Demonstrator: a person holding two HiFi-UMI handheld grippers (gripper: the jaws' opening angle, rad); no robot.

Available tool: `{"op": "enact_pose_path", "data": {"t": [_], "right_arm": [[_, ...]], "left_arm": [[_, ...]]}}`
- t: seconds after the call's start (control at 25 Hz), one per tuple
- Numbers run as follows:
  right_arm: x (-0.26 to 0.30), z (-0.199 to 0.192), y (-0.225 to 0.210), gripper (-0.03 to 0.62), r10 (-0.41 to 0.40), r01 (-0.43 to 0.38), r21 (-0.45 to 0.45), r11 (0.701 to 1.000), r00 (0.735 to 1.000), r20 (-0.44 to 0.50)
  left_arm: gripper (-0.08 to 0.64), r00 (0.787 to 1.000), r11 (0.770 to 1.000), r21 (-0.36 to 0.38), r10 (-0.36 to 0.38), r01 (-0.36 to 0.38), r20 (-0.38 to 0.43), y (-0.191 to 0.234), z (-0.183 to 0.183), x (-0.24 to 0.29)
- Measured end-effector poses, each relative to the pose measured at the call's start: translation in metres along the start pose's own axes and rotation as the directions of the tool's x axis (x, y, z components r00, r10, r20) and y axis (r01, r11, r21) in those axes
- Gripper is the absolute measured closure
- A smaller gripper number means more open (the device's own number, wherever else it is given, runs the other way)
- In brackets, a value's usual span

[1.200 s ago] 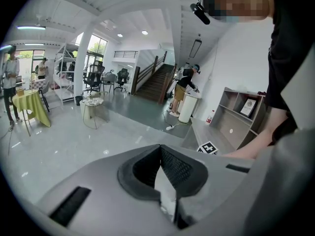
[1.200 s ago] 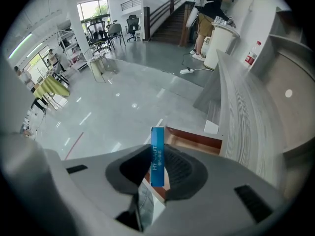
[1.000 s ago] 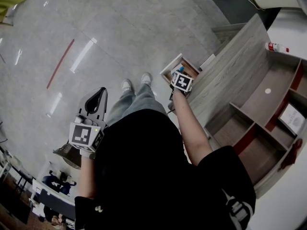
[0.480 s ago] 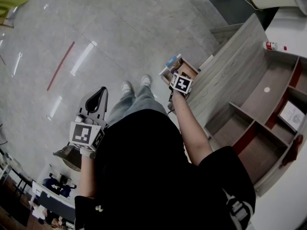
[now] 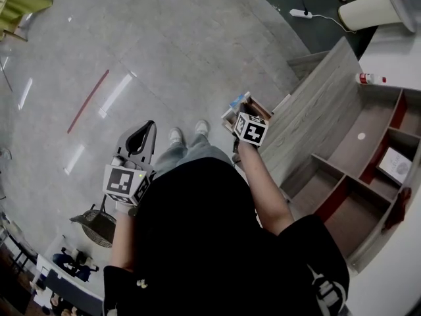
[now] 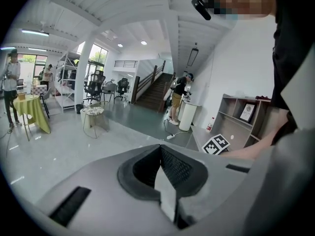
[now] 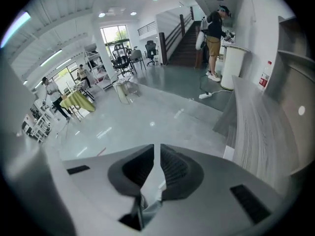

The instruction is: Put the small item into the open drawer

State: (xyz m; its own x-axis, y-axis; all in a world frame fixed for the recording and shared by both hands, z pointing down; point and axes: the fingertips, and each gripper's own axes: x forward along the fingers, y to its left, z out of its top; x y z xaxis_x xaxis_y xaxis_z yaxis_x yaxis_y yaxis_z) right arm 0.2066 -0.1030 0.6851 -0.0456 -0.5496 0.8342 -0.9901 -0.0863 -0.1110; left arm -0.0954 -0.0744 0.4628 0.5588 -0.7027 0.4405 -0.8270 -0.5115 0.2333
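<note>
The open drawer (image 5: 255, 108) juts from the bottom of a wooden cabinet (image 5: 322, 110), its brown inside showing. A small blue-and-white item (image 5: 238, 101) lies at the drawer's far end. My right gripper (image 5: 243, 115) hangs just above the drawer, mostly hidden under its marker cube. In the right gripper view its jaws (image 7: 156, 149) are closing to a thin slit with nothing between them. My left gripper (image 5: 146, 128) is held out over the floor, left of the person's legs. Its jaws (image 6: 160, 149) are shut and empty.
The cabinet's open shelves hold a framed picture (image 5: 396, 165), and a small bottle (image 5: 366, 78) stands on top. A white cylinder (image 5: 368, 8) and a power strip (image 5: 301, 13) sit on the floor behind. People, chairs and a round table (image 7: 125, 88) are farther off.
A second ago the blue item was right at the right gripper; now it lies apart from it in the drawer. The left gripper has barely moved.
</note>
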Motion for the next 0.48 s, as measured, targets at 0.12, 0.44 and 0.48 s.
{"op": "enact_pose_path", "data": {"t": [0.12, 0.44, 0.48], "right_arm": [[-0.020, 0.026, 0.023, 0.561, 0.056, -0.054, -0.027, 0.998, 0.997, 0.062], [-0.082, 0.093, 0.091, 0.580, 0.254, -0.197, -0.238, 0.951, 0.937, 0.239], [-0.091, 0.100, 0.100, 0.580, 0.283, -0.209, -0.276, 0.938, 0.923, 0.261]], "left_arm": [[0.557, 1.000, 1.000, 0.005, 0.004, -0.004, 0.027, 0.006, 0.007, -0.003], [0.557, 0.995, 0.999, 0.026, 0.023, -0.025, 0.095, 0.023, 0.027, -0.012], [0.557, 0.994, 0.999, 0.027, 0.023, -0.026, 0.103, 0.025, 0.029, -0.013]]}}
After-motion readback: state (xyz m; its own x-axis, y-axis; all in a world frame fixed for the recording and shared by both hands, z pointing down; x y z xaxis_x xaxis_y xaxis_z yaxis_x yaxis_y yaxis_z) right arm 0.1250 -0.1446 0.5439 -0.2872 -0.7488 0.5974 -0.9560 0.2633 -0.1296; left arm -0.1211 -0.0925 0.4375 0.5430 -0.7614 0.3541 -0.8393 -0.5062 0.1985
